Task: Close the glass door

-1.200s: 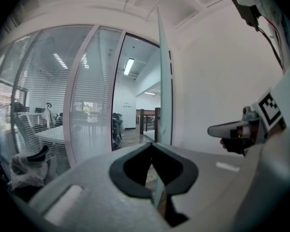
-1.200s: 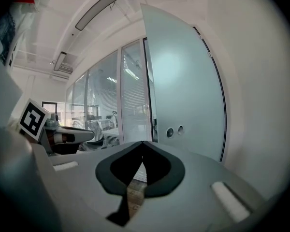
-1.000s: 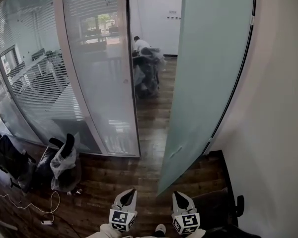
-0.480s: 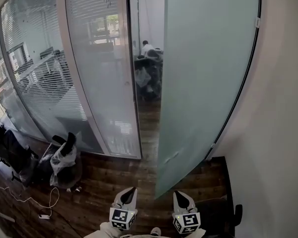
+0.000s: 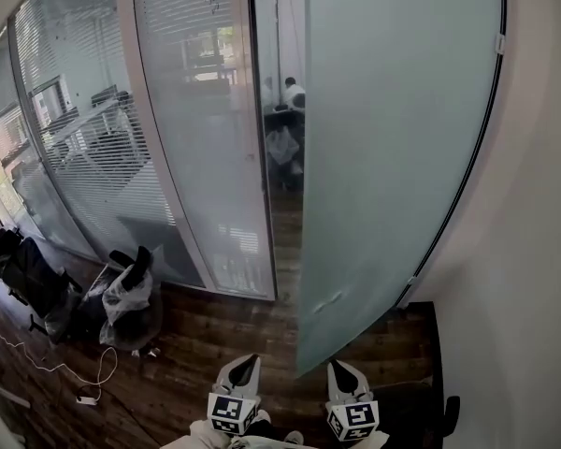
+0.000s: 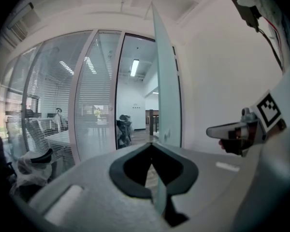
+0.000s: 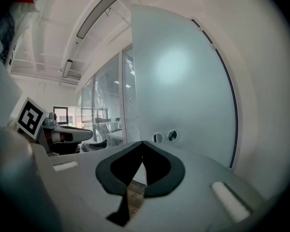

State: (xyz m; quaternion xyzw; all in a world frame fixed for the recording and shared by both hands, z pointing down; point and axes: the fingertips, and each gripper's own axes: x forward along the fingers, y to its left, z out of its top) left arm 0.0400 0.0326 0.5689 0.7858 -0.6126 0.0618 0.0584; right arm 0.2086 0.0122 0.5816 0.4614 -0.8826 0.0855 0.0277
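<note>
Glass door (image 5: 393, 157): frosted, stands ajar. Its R edge is by the white wall (image 5: 533, 251). Its free edge is swung out toward the person, w/ the bottom corner just ahead of & between the two claws. Frosting hides most of the room behind. Only a narrow gap betw. the door edge and the doorframe (image 5: 262, 157) shows through: a seated person (image 5: 293, 90) far back, too small to make out.

Handle is hard to read in head view. Right gripper view shows two round fittings (image 7: 165, 137) on the door face.

Left claw (image 5: 247, 361): tips pressed together, nothing pinched, door seen edge-on past them. Right claw (image 5: 338, 367): tips also pressed together, empty, facing the door's face. Both are cut off at the frame bottom.

L side:
- glass partition w/ blinds (image 5: 84, 157)
- black chairs (image 5: 28, 283)
- plastic-wrapped item (image 5: 131, 297)
- white cable (image 5: 47, 368) on the wood floor (image 5: 215, 330)

Dark object (image 5: 416, 396) low R is partly cut off, can't ID.
</note>
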